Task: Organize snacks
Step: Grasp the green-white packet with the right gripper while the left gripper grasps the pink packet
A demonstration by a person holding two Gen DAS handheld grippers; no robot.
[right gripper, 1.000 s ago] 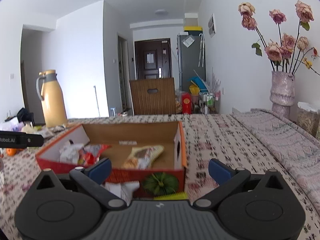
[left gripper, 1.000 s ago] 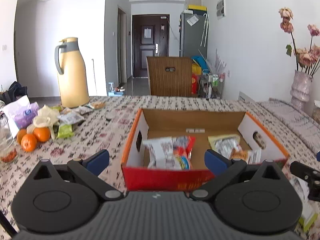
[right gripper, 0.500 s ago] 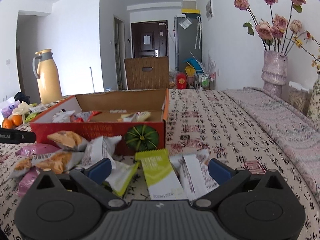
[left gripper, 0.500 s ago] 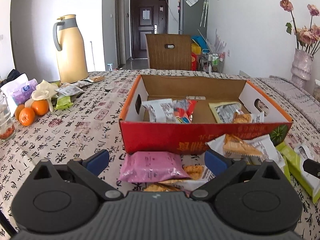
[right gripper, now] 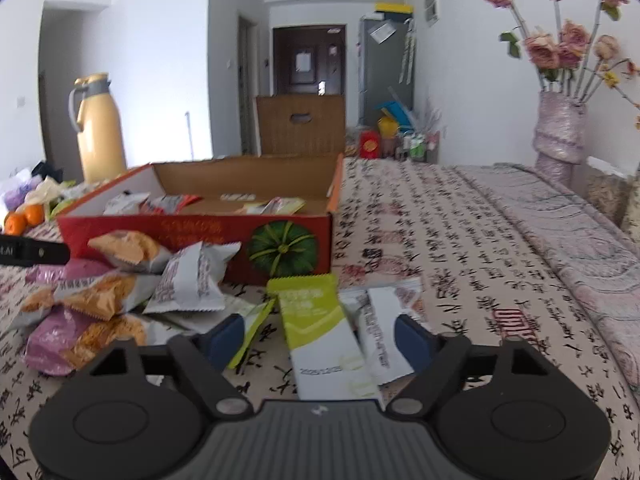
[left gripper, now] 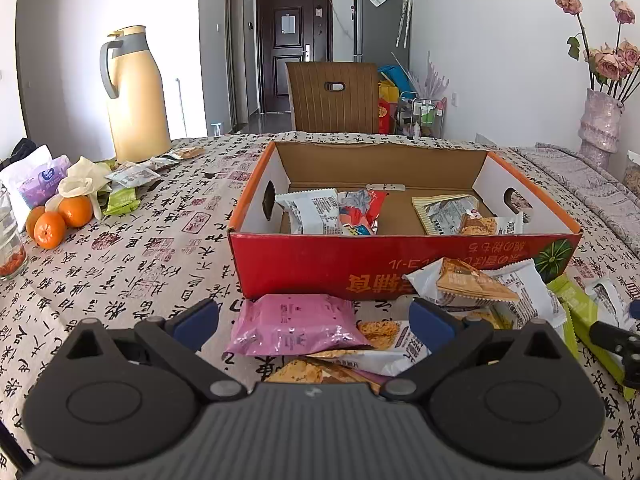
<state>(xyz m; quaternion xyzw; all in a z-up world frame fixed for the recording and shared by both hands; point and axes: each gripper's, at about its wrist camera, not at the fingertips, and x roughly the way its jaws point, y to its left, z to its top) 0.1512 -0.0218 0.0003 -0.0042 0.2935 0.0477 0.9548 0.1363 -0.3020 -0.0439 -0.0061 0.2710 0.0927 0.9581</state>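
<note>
A red cardboard box (left gripper: 400, 268) (right gripper: 192, 236) stands open on the table with several snack packets inside. Loose packets lie in front of it. My left gripper (left gripper: 314, 322) is open and empty, with a pink packet (left gripper: 296, 324) lying between its fingers. My right gripper (right gripper: 320, 338) is open and empty, with a green and white packet (right gripper: 320, 332) lying between its fingers, beside a white packet (right gripper: 380, 332). A grey packet (right gripper: 192, 280) and orange-printed packets (right gripper: 100, 296) lie to its left.
A yellow thermos jug (left gripper: 134, 96) stands at the back left. Oranges (left gripper: 56, 220), bags and more packets (left gripper: 120, 196) lie at the left. A vase with dried roses (right gripper: 560, 120) stands at the right. A brown chair (left gripper: 332, 96) is behind the table.
Both grippers have dropped lower and pulled back from the box, so the loose packets in front of it have come into view between their fingers.
</note>
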